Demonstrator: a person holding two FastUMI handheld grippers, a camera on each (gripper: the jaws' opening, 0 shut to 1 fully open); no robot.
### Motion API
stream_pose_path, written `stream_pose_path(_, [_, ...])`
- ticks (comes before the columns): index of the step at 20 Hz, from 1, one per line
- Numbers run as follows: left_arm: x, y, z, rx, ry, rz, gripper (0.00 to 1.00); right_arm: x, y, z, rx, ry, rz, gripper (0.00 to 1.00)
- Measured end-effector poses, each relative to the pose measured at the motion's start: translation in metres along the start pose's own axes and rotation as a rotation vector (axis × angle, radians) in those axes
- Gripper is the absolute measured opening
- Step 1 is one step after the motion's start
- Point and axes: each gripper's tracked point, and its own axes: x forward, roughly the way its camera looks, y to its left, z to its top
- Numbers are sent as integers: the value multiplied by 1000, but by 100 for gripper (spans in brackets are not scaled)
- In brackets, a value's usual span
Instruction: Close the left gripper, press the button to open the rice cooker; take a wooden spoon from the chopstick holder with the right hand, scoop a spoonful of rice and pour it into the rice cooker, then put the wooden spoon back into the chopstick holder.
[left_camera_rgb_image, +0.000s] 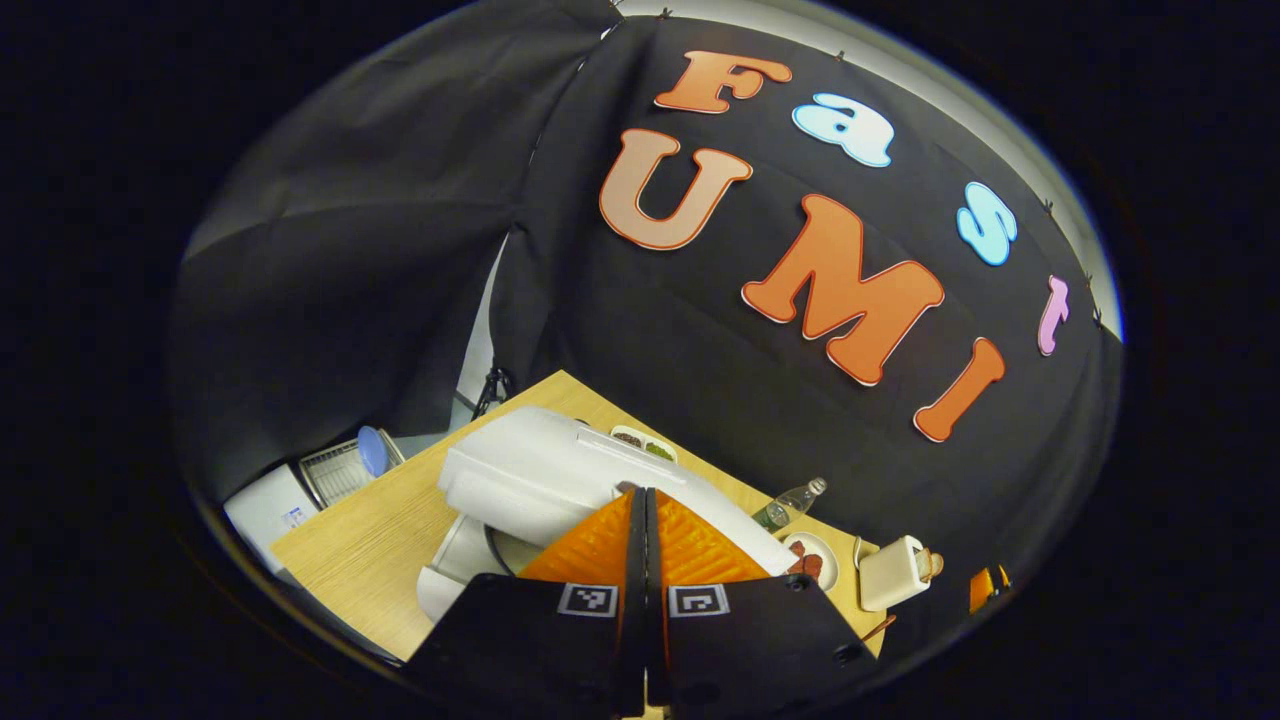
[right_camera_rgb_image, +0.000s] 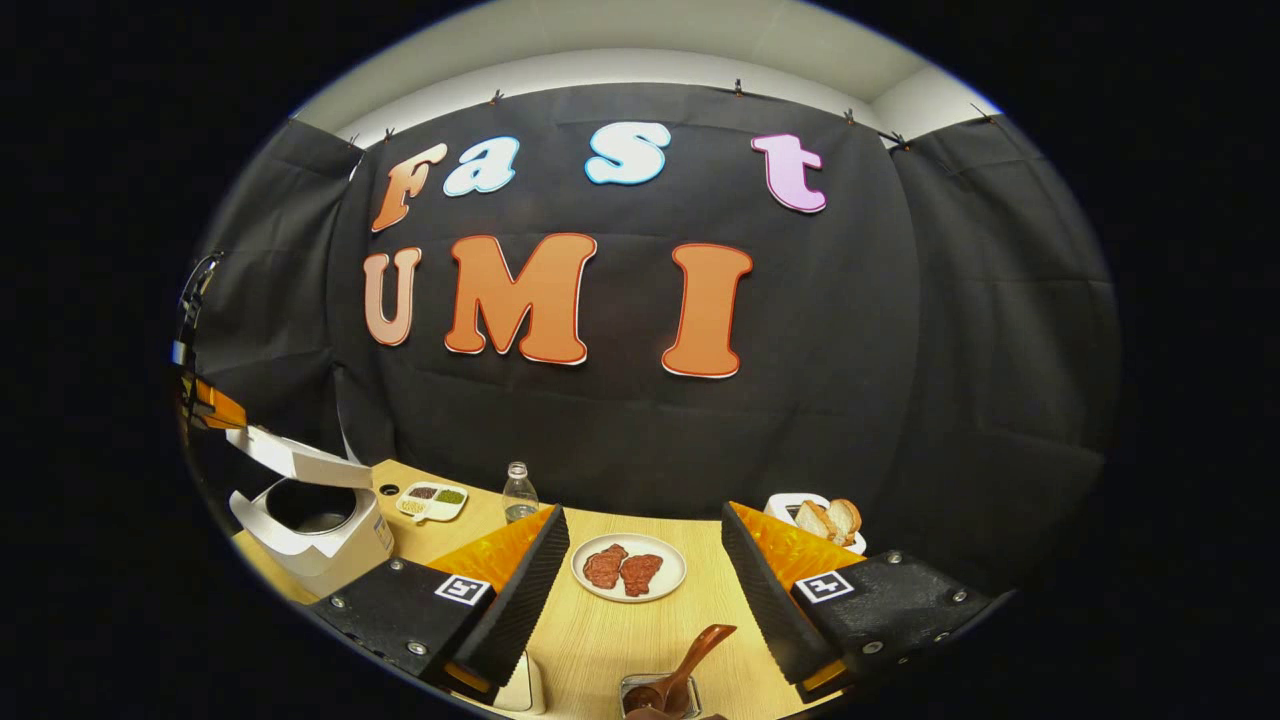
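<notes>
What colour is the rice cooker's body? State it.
White; the rice cooker, lid up, shows best in the right gripper view.

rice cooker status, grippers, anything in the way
Left gripper shut, above cooker; lid up. Right gripper open, empty, spoon in holder below. Nothing blocking.

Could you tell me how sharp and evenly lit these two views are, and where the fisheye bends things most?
Left gripper view: sharp mid-frame, the table tilted and bowed near the rim, dim at the edges; soft glare on the white rice cooker lid. Right gripper view: even light, crisp plate of meat; the wooden spoon and right gripper fingers stretched at the bottom.
</notes>
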Motion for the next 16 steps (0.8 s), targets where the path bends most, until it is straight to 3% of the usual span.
stream_pose_path(6, [-51, -38, 2, 193, -179, 38, 8, -3, -20, -24, 11, 55, 2, 95])
stream_pose_path(9, [-73, -49, -2, 249, -237, 75, 25, -10, -35, -41, 25, 88, -7, 95])
stream_pose_path(12, [-92, -59, -11, 296, -278, 96, 31, -14, -53, -55, 39, 116, -24, 95])
stream_pose_path(14, [-104, -70, -15, 326, -311, 96, 47, -18, -65, -68, 49, 139, -41, 95])
stream_pose_path(16, [-114, -79, -19, 355, -339, 89, 56, -20, -76, -81, 56, 167, -57, 95])
